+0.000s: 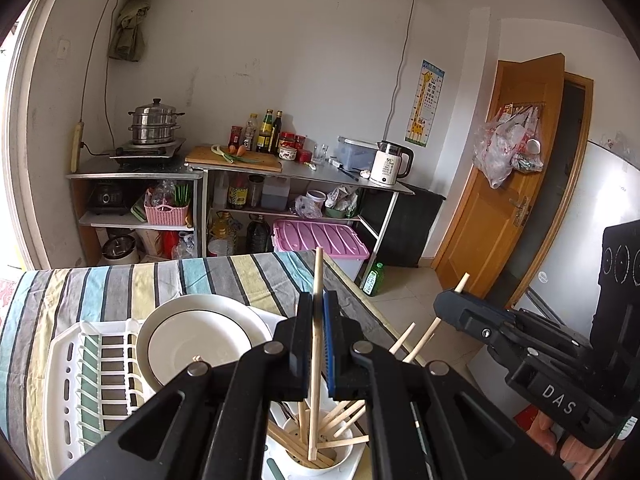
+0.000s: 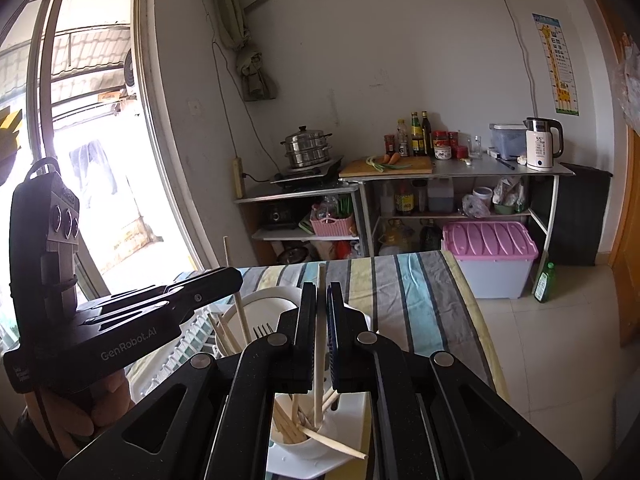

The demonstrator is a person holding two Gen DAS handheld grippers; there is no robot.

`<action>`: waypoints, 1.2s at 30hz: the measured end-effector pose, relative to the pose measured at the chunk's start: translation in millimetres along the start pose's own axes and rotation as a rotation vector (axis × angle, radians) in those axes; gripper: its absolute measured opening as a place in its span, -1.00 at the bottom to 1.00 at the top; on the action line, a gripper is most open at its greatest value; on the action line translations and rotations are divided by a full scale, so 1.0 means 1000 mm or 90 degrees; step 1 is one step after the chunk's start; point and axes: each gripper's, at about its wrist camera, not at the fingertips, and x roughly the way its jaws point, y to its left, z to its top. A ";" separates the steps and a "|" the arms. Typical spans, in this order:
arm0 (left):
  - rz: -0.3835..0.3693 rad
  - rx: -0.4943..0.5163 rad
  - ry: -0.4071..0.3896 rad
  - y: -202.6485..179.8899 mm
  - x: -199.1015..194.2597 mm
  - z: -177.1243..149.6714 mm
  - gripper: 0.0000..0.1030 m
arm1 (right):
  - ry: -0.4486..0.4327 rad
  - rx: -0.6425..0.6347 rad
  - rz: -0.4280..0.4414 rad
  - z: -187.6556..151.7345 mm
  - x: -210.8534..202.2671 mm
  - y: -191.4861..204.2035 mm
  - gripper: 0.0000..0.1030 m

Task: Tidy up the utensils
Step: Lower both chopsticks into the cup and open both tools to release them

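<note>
The left gripper (image 1: pixel 318 312) was clamped on one chopstick (image 1: pixel 317 344) and the right gripper (image 2: pixel 321 312) on another chopstick (image 2: pixel 319 340), both sticks upright with their lower ends down in the white holder cup (image 1: pixel 320 466) beside the dish rack (image 1: pixel 76 364). The step looked like dropping chopsticks into the cup. Next, each grip would need easing off so the stick settled among the others without tipping out.

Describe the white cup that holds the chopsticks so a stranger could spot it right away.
Start at the table with the striped cloth and find the white dish rack on it, with a big white plate leaning inside. At the rack's near corner, just below the left tool, sits the white cup. It is the only round container there, bristling with loose wooden chopsticks.
</note>
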 end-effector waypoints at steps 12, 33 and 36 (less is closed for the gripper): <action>0.005 -0.008 0.031 0.010 0.008 -0.024 -0.89 | 0.028 0.004 -0.007 -0.012 0.012 -0.004 -0.90; 0.045 -0.023 0.049 0.025 0.001 -0.042 -0.87 | 0.058 0.007 -0.011 -0.020 0.018 -0.008 -0.69; 0.045 -0.029 0.048 0.027 -0.003 -0.043 -0.87 | 0.051 0.008 -0.007 -0.020 0.013 -0.008 -0.55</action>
